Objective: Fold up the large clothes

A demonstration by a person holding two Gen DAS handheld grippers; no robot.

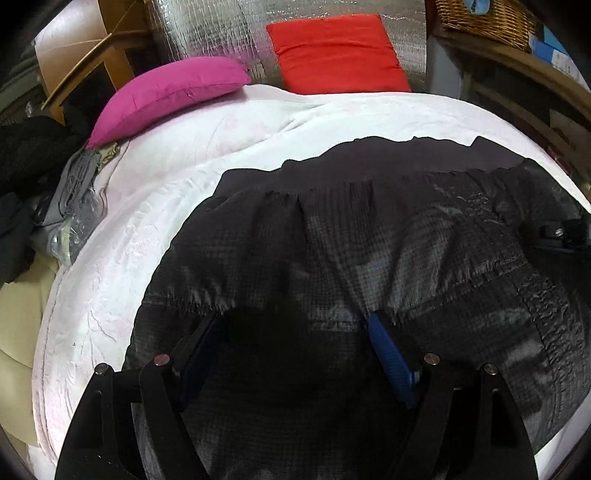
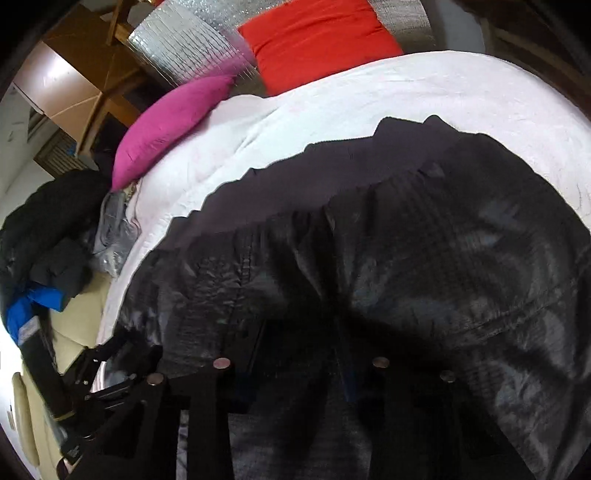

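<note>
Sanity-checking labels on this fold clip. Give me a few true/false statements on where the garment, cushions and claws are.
1. The black jacket lies spread on the white bedcover. True.
2. The magenta cushion rests on top of the jacket. False: it sits at the far edge of the bedcover, apart from the jacket.
3. The red cushion is propped against a silver foil backing. True.
4. The left claw is shut tight. False: its fingers stand apart with the jacket's fabric bunched between them.
5. The right claw is over the bare bedcover. False: it is over the jacket; whether it is open or shut is too dark to tell.
</note>
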